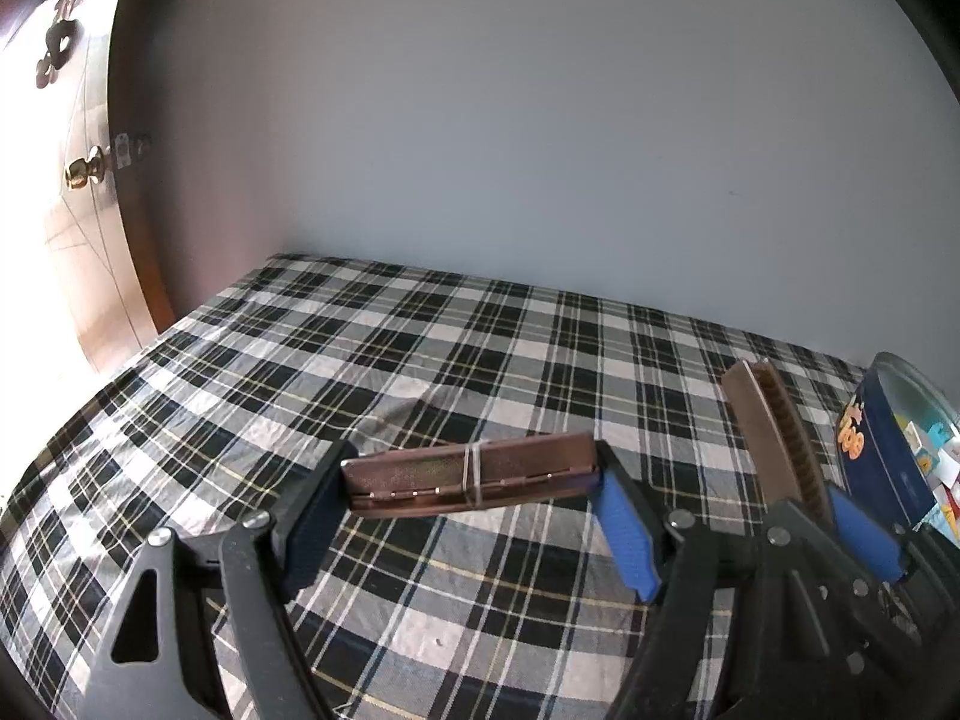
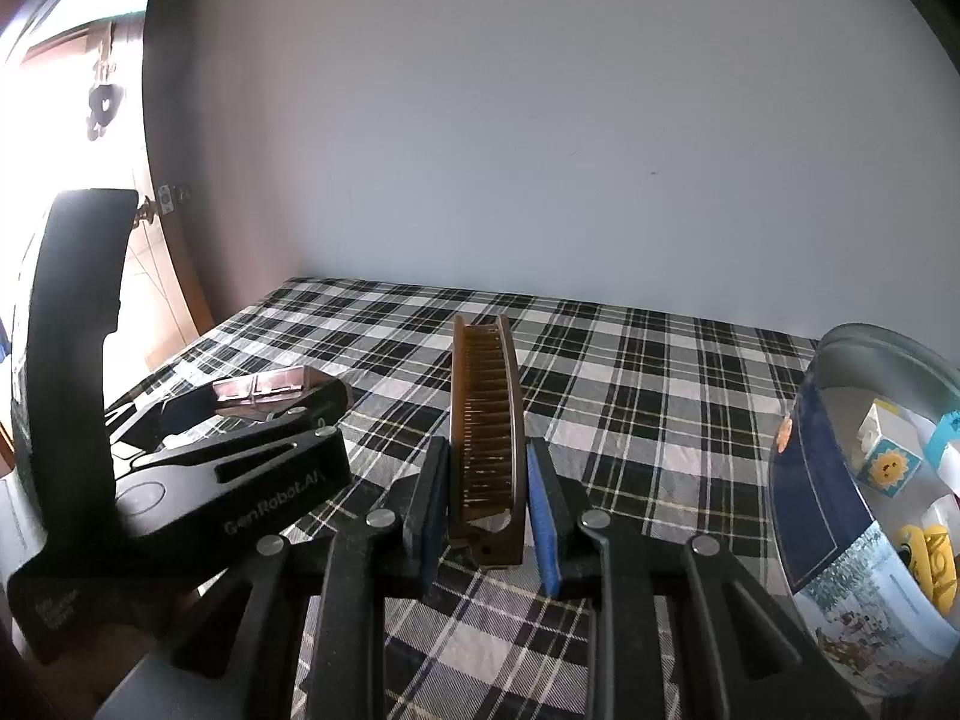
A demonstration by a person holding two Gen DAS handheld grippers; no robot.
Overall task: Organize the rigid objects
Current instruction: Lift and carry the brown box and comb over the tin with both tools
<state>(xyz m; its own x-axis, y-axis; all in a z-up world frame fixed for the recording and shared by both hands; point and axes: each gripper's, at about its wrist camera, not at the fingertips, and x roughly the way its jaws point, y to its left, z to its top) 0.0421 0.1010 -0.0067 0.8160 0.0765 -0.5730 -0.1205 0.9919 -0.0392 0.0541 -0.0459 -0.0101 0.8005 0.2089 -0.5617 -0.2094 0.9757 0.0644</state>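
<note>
both tongs grip brown pieces, left tongs a flat case, right tongs a comb, above plaid cloth.

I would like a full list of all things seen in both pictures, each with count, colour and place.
flat case: 1, brown, rubber band around it, held crosswise in the left tongs
brush: 1, brown, bristles up, between the right tongs
tin: 1, blue, open, at the right, small toys inside
cloth: 1, black-and-white plaid, covering the surface
wall: 1, pale grey, behind
door: 1, brown, far left, brass knob
left tongs: black, blue pads
right tongs: black, blue pads
</note>
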